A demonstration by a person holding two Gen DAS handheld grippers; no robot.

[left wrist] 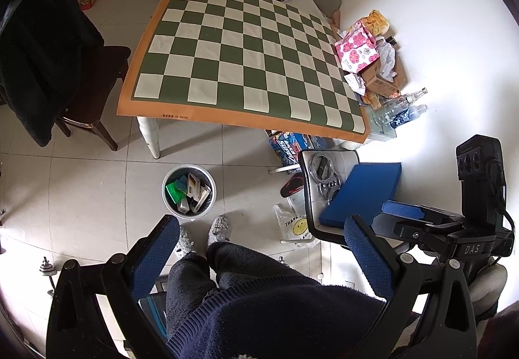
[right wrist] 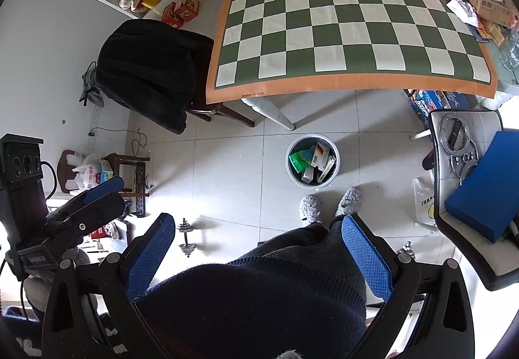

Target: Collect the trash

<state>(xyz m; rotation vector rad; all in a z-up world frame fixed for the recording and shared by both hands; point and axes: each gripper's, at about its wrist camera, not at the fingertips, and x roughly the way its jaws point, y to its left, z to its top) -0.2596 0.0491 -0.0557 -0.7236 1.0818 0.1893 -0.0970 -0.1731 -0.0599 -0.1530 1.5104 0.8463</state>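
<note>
A round grey trash bin (left wrist: pixel 188 191) stands on the tiled floor in front of the table; it also shows in the right wrist view (right wrist: pixel 312 161). It holds a green wrapper and several small cartons. My left gripper (left wrist: pixel 262 226) is open and empty, held high over my legs and slippers. My right gripper (right wrist: pixel 259 226) is open and empty, at the same height. Each gripper shows in the other's view, the right one (left wrist: pixel 402 213) at the right edge and the left one (right wrist: pixel 107 193) at the left edge. The checkered cloth on the table (left wrist: pixel 246 60) is bare.
Boxes, a pink flowered box (left wrist: pixel 356 49), crumpled paper and plastic bottles (left wrist: pixel 402 105) pile up at the table's right edge. A chair with a black coat (right wrist: pixel 149 73) stands at the left. A stool (left wrist: pixel 324 183) with a blue box (left wrist: pixel 363 190) stands right. A dumbbell (right wrist: pixel 185 237) lies on the floor.
</note>
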